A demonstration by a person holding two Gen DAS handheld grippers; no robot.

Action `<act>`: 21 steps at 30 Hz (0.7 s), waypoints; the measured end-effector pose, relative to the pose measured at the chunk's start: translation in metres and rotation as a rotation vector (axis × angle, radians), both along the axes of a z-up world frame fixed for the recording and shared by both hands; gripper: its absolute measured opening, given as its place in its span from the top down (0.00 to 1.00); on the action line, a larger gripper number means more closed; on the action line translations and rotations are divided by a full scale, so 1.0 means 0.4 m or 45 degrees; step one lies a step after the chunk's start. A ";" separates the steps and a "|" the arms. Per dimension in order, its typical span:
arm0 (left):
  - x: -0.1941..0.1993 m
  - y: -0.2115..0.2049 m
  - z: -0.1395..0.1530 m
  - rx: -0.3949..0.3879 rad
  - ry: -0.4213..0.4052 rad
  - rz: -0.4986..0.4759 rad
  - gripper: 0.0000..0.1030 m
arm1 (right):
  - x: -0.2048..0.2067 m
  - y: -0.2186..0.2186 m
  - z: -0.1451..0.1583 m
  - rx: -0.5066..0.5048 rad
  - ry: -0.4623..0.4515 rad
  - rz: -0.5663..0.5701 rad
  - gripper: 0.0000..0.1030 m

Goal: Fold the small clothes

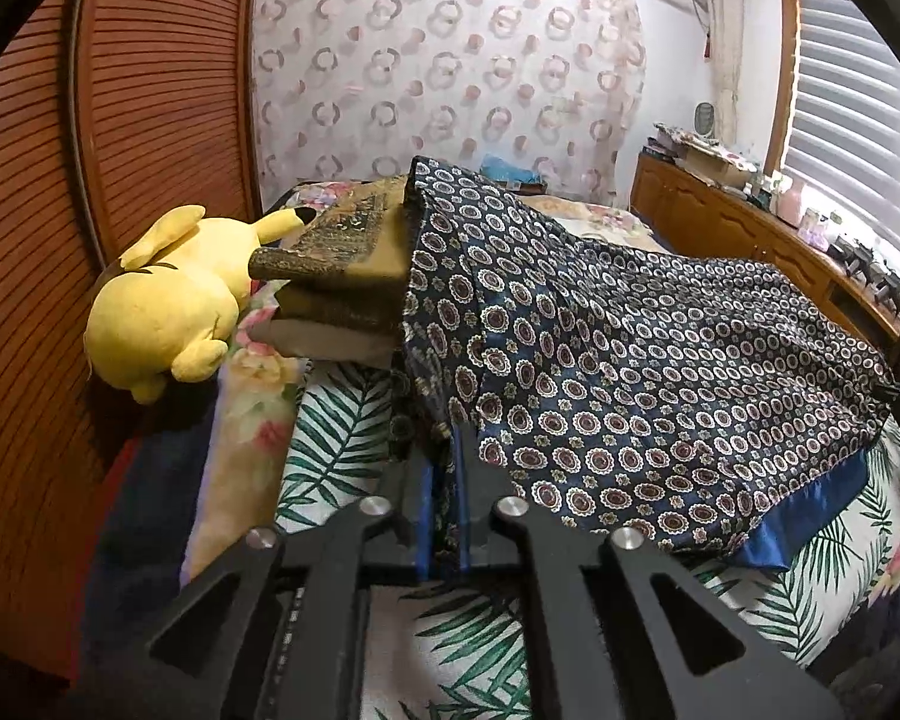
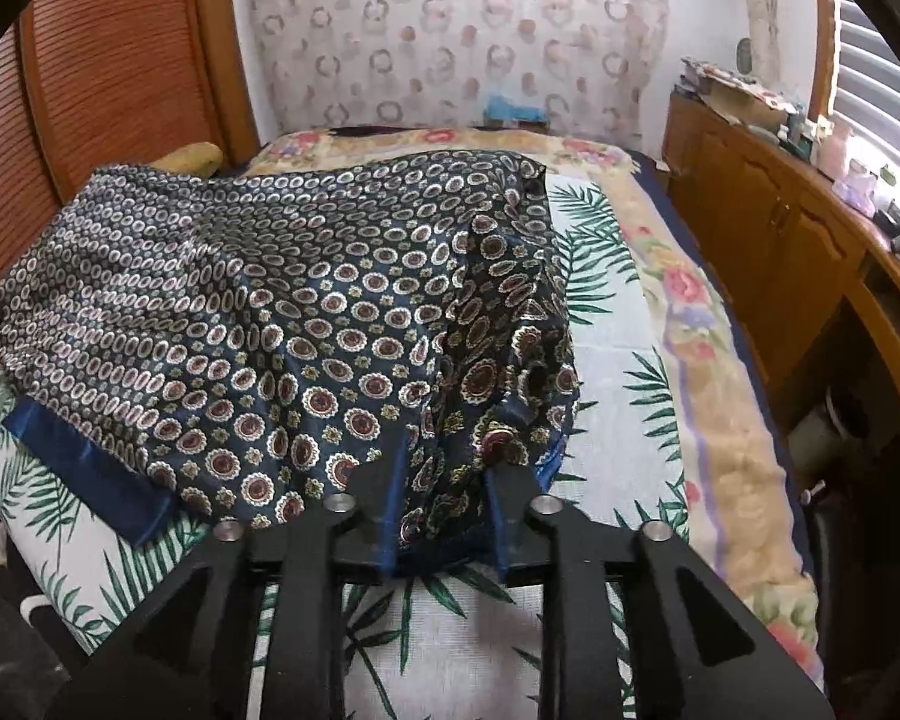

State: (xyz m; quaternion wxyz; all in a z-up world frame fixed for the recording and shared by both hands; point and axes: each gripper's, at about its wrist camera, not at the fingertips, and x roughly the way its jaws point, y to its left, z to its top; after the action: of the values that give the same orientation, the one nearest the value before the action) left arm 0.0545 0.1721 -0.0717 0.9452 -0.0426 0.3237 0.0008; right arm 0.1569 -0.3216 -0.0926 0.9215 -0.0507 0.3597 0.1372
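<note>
One patterned garment (image 1: 630, 360), one plush toy (image 1: 162, 312), two tools (image 1: 444, 480).

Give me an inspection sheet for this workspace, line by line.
Surface: bed with a palm-leaf sheet.
Job's things: navy patterned garment spread across it, blue hem showing.
Clutter: yellow plush toy and stacked cushions at the left edge.
Grippers: left gripper pinches the garment's edge; right gripper has bunched cloth between its fingers, grip unclear.
Cables: nothing seen.
Surroundings: slatted wooden door, patterned curtain, cluttered wooden cabinet, window blinds.
</note>
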 end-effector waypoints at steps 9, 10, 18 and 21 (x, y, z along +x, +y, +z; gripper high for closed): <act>-0.004 -0.003 -0.013 -0.038 0.023 -0.032 0.61 | -0.021 -0.014 0.048 -0.013 -0.135 -0.053 0.57; -0.004 -0.006 -0.014 -0.039 0.027 -0.034 0.59 | -0.041 -0.021 0.045 -0.006 -0.146 -0.054 0.57; 0.022 -0.013 -0.050 -0.028 0.086 -0.036 0.58 | 0.048 -0.033 0.100 0.009 -0.201 -0.030 0.57; 0.032 -0.013 -0.058 -0.029 0.100 -0.035 0.58 | 0.121 -0.024 0.118 -0.003 -0.206 -0.019 0.60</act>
State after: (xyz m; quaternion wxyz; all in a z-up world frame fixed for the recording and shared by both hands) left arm 0.0675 0.1669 -0.0951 0.9312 -0.0489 0.3610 -0.0140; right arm 0.2053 -0.3314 -0.0455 0.9485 -0.0601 0.2845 0.1254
